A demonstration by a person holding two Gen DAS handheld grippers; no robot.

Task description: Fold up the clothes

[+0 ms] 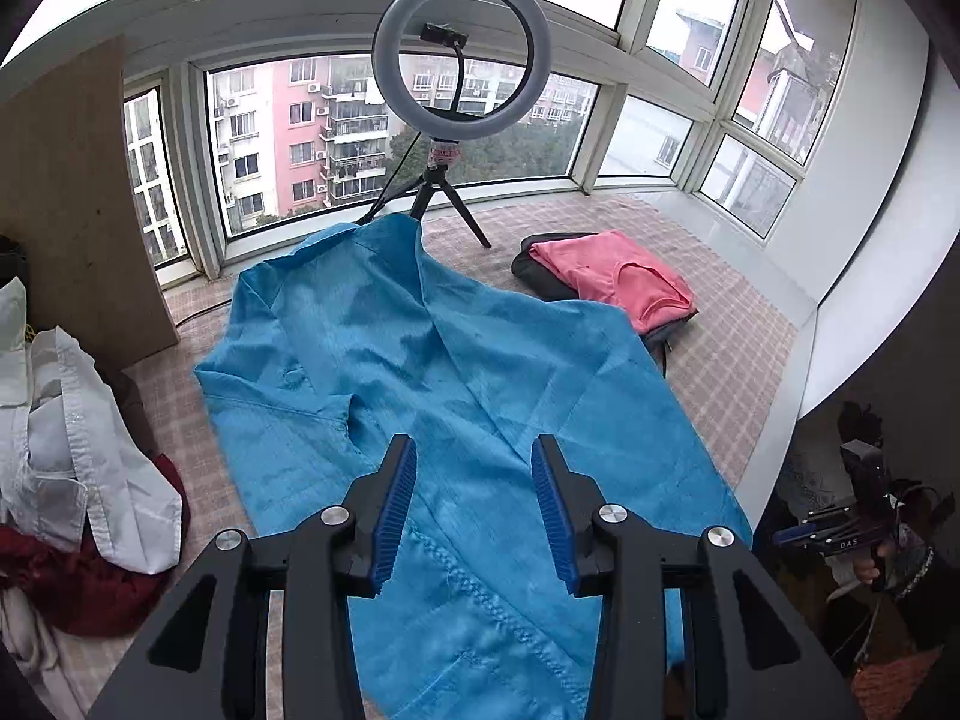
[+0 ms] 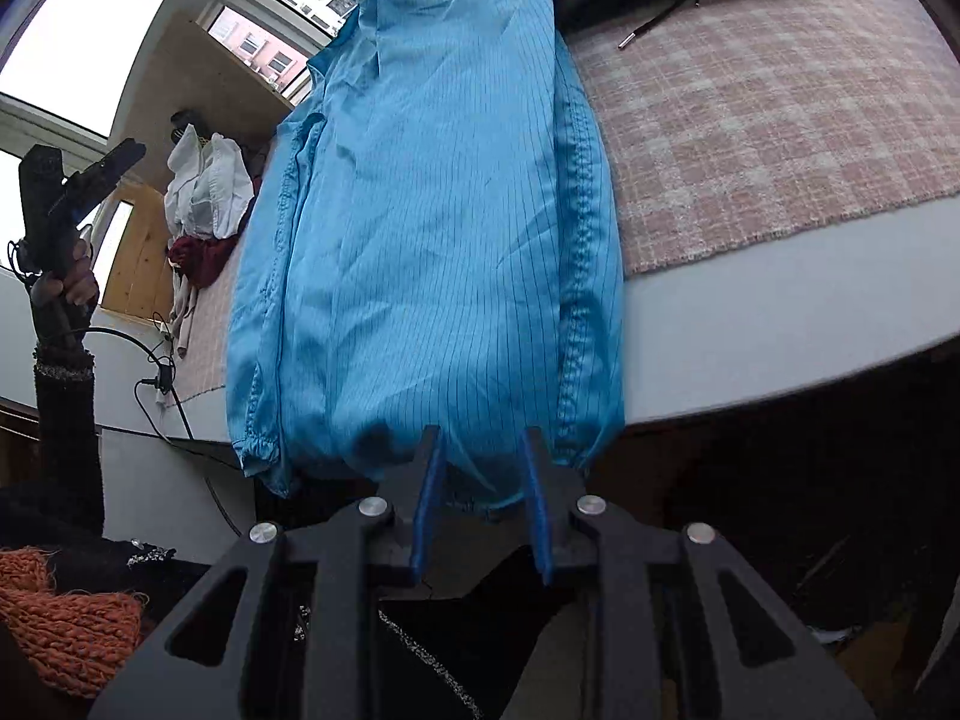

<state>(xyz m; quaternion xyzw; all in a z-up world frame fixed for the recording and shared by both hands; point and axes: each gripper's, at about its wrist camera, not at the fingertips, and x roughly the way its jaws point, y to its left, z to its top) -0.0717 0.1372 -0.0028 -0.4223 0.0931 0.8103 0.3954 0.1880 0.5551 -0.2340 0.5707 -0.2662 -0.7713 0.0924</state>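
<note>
Blue garment (image 1: 420,372) lies spread flat ahead of my left gripper (image 1: 474,504), whose ribbed blue pads stand partly apart with nothing between them, poised above the smooth, faintly shiny cloth and its stitched seam. Left of that gripper sits a crumpled heap of white and dark red clothes (image 1: 72,468); far ahead to the right, a folded pink top (image 1: 618,282) rests on a dark garment. I judge the folding of this piece barely begun.

From the right wrist, my right gripper (image 2: 483,498) hovers at the hem hanging over the table edge (image 2: 750,336), jaws narrowly apart; whether they pinch the pinstriped fabric I cannot tell. Gathered cuffs flank it. Next I need a firm hold on the hem.
</note>
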